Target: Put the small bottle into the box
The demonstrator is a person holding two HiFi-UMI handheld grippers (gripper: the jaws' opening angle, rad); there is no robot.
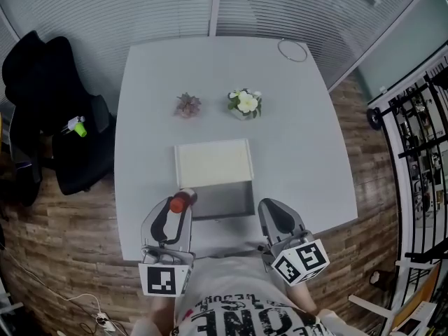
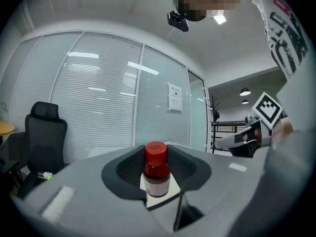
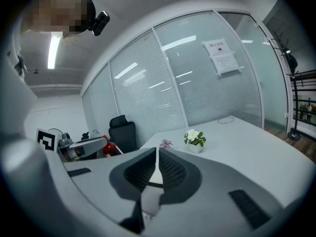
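The small brown bottle [image 1: 180, 201] with a red cap stands upright between the jaws of my left gripper [image 1: 176, 206], which is shut on it. It hangs just off the near left corner of the white box [image 1: 178, 165], whose cream inside faces up. In the left gripper view the bottle [image 2: 157, 171] fills the gap of the left gripper [image 2: 157, 168], with the pads against its sides. My right gripper [image 1: 270, 206] is beside the box's near right corner. Its jaws meet at the tips with nothing between them, as the right gripper view [image 3: 157, 153] shows.
Beyond the box stand a small succulent [image 1: 187, 105] and a pot of white flowers [image 1: 245, 103]. A cable ring [image 1: 292, 50] lies at the table's far edge. A black office chair [image 1: 52, 110] stands left of the table [image 1: 301, 152], and a black rack [image 1: 420, 138] to the right.
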